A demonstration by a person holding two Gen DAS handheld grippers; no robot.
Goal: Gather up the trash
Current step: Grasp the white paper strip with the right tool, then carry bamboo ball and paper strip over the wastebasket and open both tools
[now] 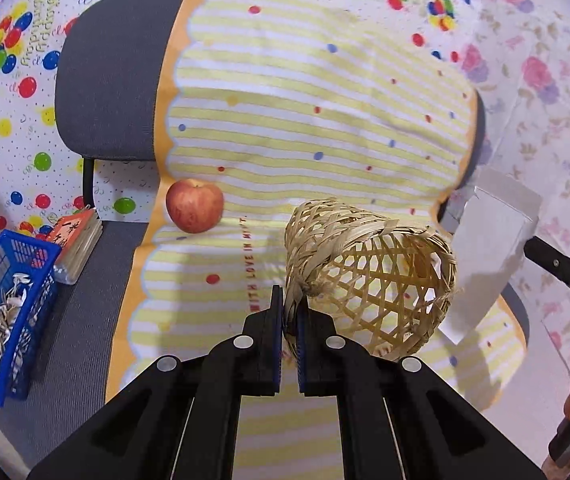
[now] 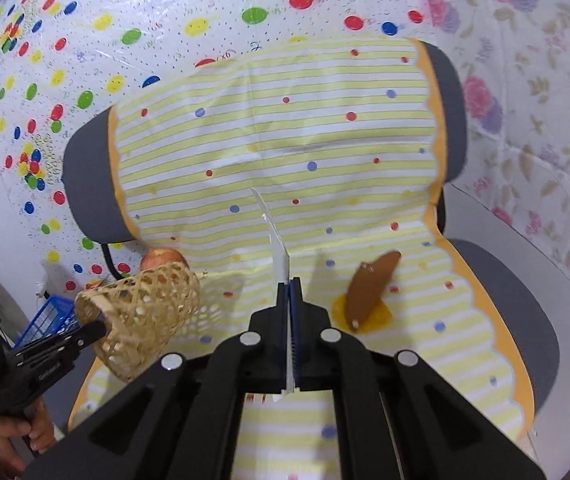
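My left gripper (image 1: 290, 312) is shut on the rim of a woven bamboo basket (image 1: 369, 276), held tilted above the striped cloth; the basket also shows in the right wrist view (image 2: 145, 316). My right gripper (image 2: 290, 286) is shut on a white sheet of paper (image 2: 273, 240), seen edge-on; in the left wrist view the paper (image 1: 485, 256) hangs just right of the basket. A brown peel-like scrap (image 2: 369, 288) lies on the cloth right of my right gripper.
A red apple (image 1: 194, 205) lies on the yellow striped cloth (image 1: 285, 100) draped over a grey office chair (image 1: 109, 80). A blue crate (image 1: 1, 312) with pale scraps and a small book (image 1: 75, 242) sit at the chair's left edge. Patterned sheets hang behind.
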